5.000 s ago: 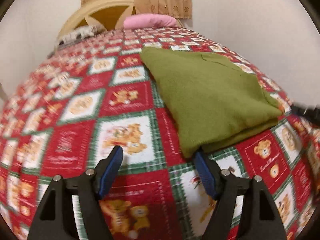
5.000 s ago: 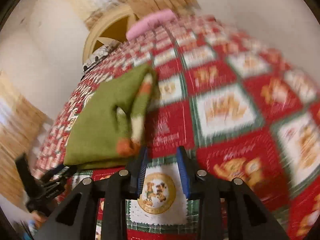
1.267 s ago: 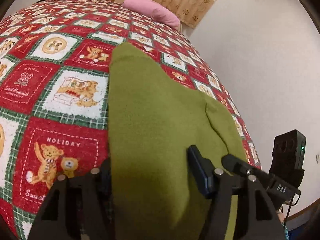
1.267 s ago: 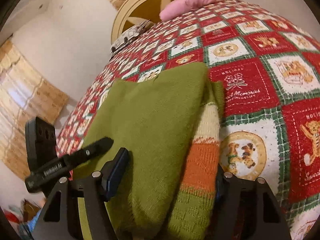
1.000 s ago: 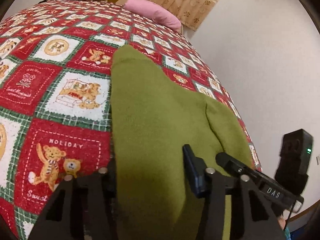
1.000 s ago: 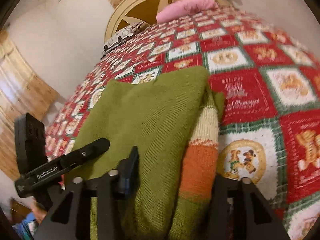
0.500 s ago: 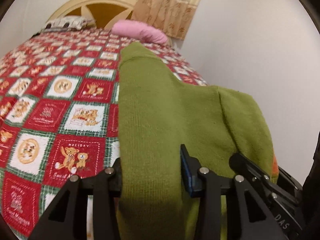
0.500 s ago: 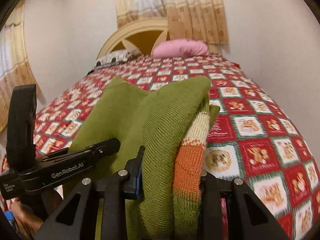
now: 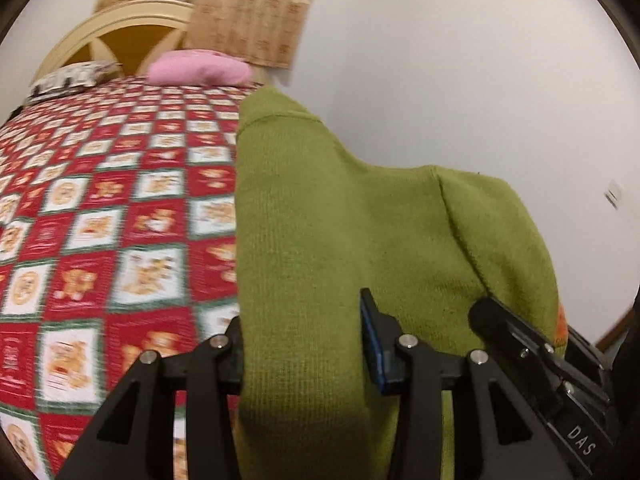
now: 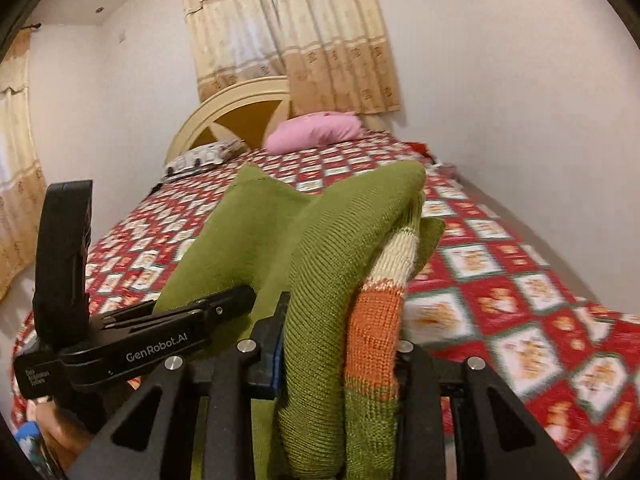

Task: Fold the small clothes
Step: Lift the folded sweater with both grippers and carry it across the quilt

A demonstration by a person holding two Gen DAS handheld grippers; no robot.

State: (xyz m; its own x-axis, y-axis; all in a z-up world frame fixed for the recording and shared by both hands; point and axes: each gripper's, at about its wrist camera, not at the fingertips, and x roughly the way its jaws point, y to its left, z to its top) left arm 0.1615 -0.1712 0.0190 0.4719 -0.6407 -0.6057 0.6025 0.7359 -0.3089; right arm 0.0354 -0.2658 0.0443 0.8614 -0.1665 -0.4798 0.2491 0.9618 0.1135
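Fingers of our left gripper (image 9: 302, 344) are clamped on a thick fold of the green sweater (image 9: 320, 216), the blue pad of the right-hand finger (image 9: 374, 344) pressing the knit at lower centre of the left wrist view while the other finger sits half hidden behind the cloth. Our right gripper (image 10: 340, 356) likewise pinches the same sweater (image 10: 320, 280), its fingers (image 10: 276, 344) closed on a bundle that shows the green body beside a sleeve striped cream, orange and green, at lower centre of the right wrist view. Both sets of fingers narrowed a little a moment ago, with the sweater between them.

We hold the garment raised off the bed (image 10: 520, 300): it hangs from both grips, its far corners peaking up in the middle of each frame, with the red, white and green teddy-bear quilt (image 9: 100, 220) spread below and behind it. At the head of the bed a pink pillow (image 10: 316, 130) lies at upper centre, a patterned pillow (image 10: 200, 158) just to its left, both before a cream headboard (image 10: 240, 108) and beige curtains (image 10: 296, 32).
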